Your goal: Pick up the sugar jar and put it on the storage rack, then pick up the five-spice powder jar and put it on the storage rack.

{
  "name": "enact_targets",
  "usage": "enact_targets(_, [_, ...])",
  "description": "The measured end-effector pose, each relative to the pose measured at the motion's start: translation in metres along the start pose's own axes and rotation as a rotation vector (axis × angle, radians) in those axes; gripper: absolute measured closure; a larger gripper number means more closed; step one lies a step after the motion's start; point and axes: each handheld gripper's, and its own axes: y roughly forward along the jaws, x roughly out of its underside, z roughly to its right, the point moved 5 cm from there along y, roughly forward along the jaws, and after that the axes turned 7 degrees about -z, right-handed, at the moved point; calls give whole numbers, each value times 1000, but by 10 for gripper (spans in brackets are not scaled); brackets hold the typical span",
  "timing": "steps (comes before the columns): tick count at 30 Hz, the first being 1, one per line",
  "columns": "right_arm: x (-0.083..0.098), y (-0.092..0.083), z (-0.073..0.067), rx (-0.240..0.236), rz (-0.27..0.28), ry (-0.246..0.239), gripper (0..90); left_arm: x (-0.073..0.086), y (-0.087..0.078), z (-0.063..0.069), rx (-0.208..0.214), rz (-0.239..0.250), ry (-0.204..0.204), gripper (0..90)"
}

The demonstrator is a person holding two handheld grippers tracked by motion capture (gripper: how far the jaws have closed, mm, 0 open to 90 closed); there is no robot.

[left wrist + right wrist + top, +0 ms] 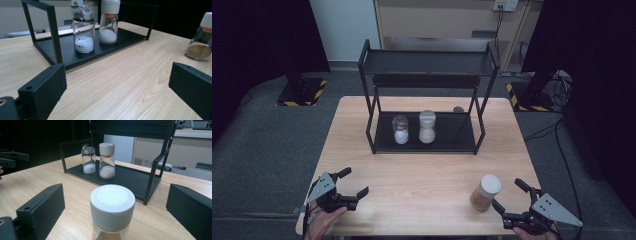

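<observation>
A jar of brown spice with a white lid [485,193] stands on the wooden table [422,175] near the front right. My right gripper [510,197] is open just to its right and behind; in the right gripper view the jar [112,207] stands between the spread jaws, untouched. A black two-tier rack [427,100] stands mid-table. On its lower shelf are a silver-capped jar of white powder [400,129] and a white-capped jar [427,127]. My left gripper [353,182] is open at the front left, holding nothing.
A small dark round object [458,109] lies on the table behind the rack. The rack's upper shelf [427,62] is bare. Bare wood lies between the grippers and in front of the rack. Cabinets, cables and stand bases sit beyond the far edge.
</observation>
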Motion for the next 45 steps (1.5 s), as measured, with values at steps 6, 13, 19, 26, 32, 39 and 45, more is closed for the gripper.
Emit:
enact_targets(6, [0, 0, 0, -3, -2, 0, 25, 0, 0, 0, -1, 0, 1, 4])
enact_targets(13, [-3, -3, -2, -4, 8, -5, 24, 0, 1, 0, 4, 3, 7, 4])
enact_targets(19, [-6, -5, -3, -8, 7, -3, 24, 0, 0, 0, 0, 4, 4, 4])
enact_targets(26, [-12, -4, -3, -16, -12, -2, 22, 1, 0, -1, 0, 11, -5, 4])
enact_targets(32, [-21, 1, -3, -23, -49, -9, 26, 1, 0, -1, 0, 13, -6, 4])
enact_targets(39, [-30, 10, -2, -22, -95, -24, 30, 1, -1, -1, 1, 15, -6, 4])
enact_targets(45, [-28, 20, 2, -29, -133, -4, 34, 1, 0, -1, 1, 13, -4, 4])
